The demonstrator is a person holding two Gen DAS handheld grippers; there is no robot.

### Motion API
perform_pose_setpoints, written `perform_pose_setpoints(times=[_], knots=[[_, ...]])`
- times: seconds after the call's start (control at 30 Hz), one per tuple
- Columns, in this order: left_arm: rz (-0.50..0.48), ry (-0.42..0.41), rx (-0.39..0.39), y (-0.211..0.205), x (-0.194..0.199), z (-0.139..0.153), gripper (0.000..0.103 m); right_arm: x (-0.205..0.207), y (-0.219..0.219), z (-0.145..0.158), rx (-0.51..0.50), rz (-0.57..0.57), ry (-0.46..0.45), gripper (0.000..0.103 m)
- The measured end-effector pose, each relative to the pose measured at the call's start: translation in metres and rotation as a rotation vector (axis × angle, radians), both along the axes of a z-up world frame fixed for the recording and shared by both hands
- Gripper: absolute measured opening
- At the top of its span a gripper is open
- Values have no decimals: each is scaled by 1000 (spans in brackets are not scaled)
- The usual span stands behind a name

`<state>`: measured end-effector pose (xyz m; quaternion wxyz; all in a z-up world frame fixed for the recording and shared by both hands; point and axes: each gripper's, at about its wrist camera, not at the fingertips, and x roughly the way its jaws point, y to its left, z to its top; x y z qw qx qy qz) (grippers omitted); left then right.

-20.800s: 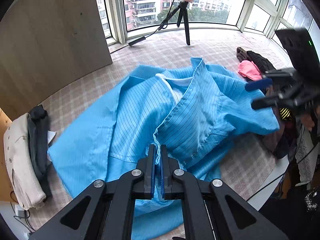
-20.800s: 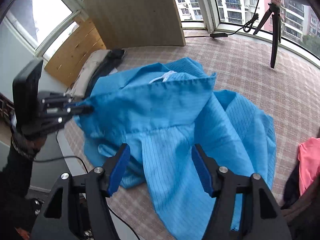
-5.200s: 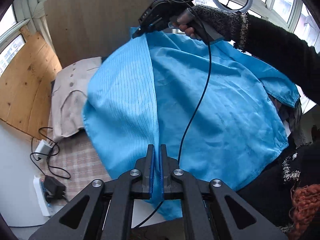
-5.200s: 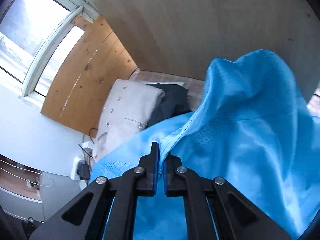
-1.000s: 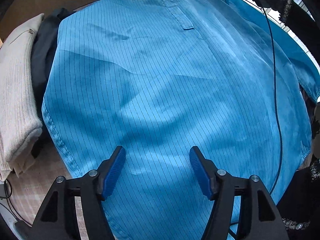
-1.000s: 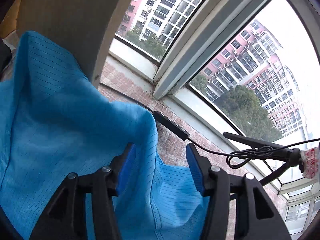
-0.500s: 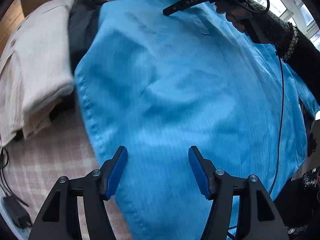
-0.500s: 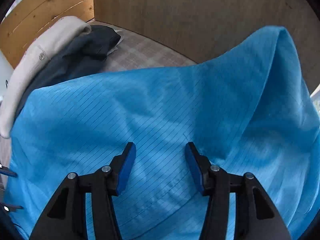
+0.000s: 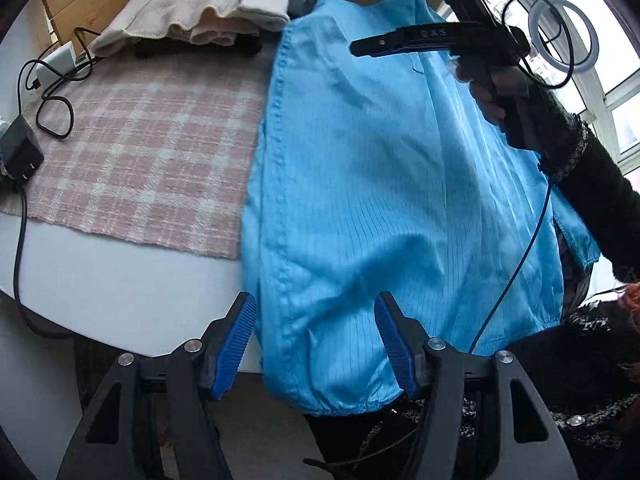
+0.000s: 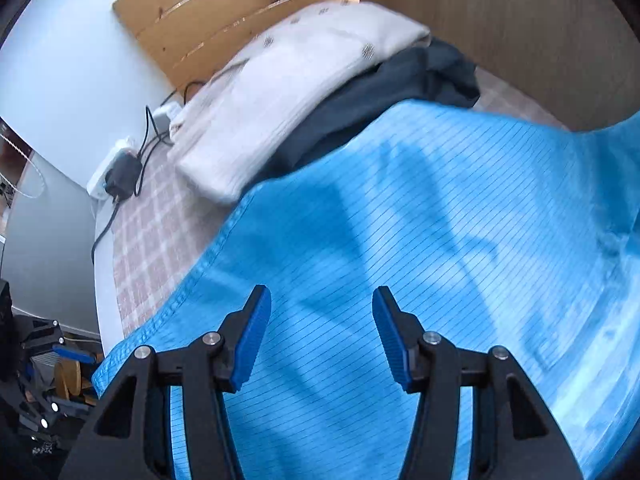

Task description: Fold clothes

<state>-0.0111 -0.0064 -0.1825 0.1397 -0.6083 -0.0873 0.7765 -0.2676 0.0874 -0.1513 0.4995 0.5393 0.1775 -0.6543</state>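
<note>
The left gripper (image 9: 314,340) has its jaws apart, hovering over the near hem of the blue shirt (image 9: 380,184) without pinching it. The right gripper (image 10: 320,336) also stands apart, its jaws opening, with striped cloth below them but nothing pressed between the pads. The shirt lies spread across the surface (image 9: 120,280), its lower edge drooping over the near rim and its far end beside a folded cream garment (image 10: 288,92) stacked on a dark one (image 10: 384,96).

The fabric looks thin, light and slick: it should drape, slide and crease easily, carrying no shape of its own. The stitched side seam (image 9: 276,152) and hem corners look like the firmest places to pinch, since a mid-panel grab would likely bunch it.
</note>
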Motion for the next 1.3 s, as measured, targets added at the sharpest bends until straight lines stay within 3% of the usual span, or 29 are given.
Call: perform_pose_setpoints(times=[0.1,0.23,0.33,0.43,0.5,0.6,0.63,0.67,0.77,0.93,0.97,1.03,1.07,1.1,1.3], knots=[[72,-24,-104,-4,24,-14,54,19,15,0,-5,-1,-73,52],[189,30,-106,-20,42,1,56,20,60,45,-86,-28,-27,52],[200,78,-114,-20,28,4,61,5,77,70,-104,-60,4,62],[185,55,-111,-12,5,-13,62,-16,73,92,-80,-121,57,63],[175,57,-131,-5,-2,-23,62,-29,61,97,-67,-170,60,63],[155,83,-97,-2,-4,-29,60,-50,32,94,-57,-247,72,66],[144,82,-79,-2,-4,-29,56,-54,18,92,-48,-283,72,66],[132,87,-71,-1,-5,-28,41,-59,2,88,-42,-318,66,66],[100,102,-44,-1,-5,-27,19,-79,-45,71,6,-418,55,66],[50,118,8,-6,-7,-27,9,-116,-89,22,156,-519,-27,66],[43,118,18,-7,-7,-28,8,-118,-90,15,165,-518,-39,64],[26,122,28,-8,-8,-26,6,-121,-92,2,180,-504,-52,38],[14,128,28,-6,-8,-25,5,-122,-89,-1,167,-494,-74,12],[1,138,25,-4,-10,-25,4,-122,-86,-3,148,-485,-98,7],[-48,198,27,15,-7,3,3,-128,-34,18,-65,-505,-184,4]])
